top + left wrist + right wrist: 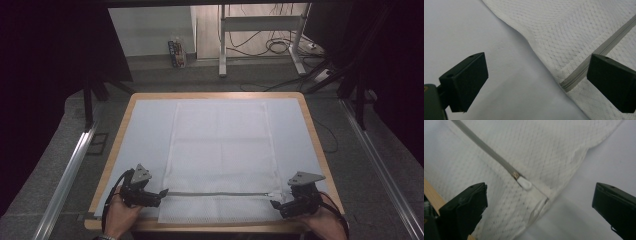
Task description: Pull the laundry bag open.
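Mesh bag (220,155) flat on table (310,125), zipper (215,193) running side to side near person's edge. Zipper pull (525,183) sits at right end, just ahead of right gripper (280,206), jaws wide apart, empty. Left gripper (161,195) at zipper's other end (also spread, nothing held). Right is nearer.
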A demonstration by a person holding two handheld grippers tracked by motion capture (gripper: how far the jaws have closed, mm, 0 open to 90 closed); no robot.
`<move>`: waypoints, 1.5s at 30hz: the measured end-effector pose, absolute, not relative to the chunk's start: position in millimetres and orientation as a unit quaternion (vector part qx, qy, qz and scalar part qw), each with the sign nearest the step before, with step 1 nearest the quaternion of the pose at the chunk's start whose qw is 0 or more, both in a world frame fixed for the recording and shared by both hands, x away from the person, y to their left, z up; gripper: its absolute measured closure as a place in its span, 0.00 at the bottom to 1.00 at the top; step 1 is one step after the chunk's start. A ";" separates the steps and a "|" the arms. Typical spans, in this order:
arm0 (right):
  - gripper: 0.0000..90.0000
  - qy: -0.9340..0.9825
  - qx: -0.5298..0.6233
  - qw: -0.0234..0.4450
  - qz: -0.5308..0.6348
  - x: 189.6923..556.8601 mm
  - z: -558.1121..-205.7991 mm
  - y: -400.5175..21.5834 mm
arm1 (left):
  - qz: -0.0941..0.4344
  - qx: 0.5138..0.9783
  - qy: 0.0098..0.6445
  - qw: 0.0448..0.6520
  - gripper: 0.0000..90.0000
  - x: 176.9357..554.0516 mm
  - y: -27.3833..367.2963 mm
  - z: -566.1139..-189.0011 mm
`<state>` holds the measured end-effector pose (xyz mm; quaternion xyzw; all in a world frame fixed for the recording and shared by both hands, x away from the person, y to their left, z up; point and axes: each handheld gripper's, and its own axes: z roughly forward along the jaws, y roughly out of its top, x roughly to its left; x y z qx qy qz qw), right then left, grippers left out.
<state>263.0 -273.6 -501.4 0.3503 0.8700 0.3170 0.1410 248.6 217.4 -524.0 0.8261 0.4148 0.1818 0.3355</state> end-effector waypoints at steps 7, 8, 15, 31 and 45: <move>0.18 0.888 0.356 0.129 0.260 261.7 -510.7 -270.2 | 0.185 0.829 0.411 0.331 0.04 248.6 215.9 -524.6; 0.18 0.889 0.357 0.129 0.255 261.8 -512.1 -268.5 | 0.184 0.829 0.411 0.331 0.04 248.6 215.8 -524.6; 0.35 0.886 0.373 0.131 0.245 258.1 -511.4 -260.4 | 0.191 0.835 0.403 0.322 0.04 247.9 213.4 -524.4; 0.84 0.870 0.406 0.135 0.244 247.8 -508.0 -255.2 | 0.204 0.841 0.387 0.319 0.04 246.0 208.3 -523.0; 0.95 0.870 0.362 0.134 0.307 246.1 -501.8 -262.0 | 0.165 0.841 0.376 0.354 0.04 252.2 190.3 -514.0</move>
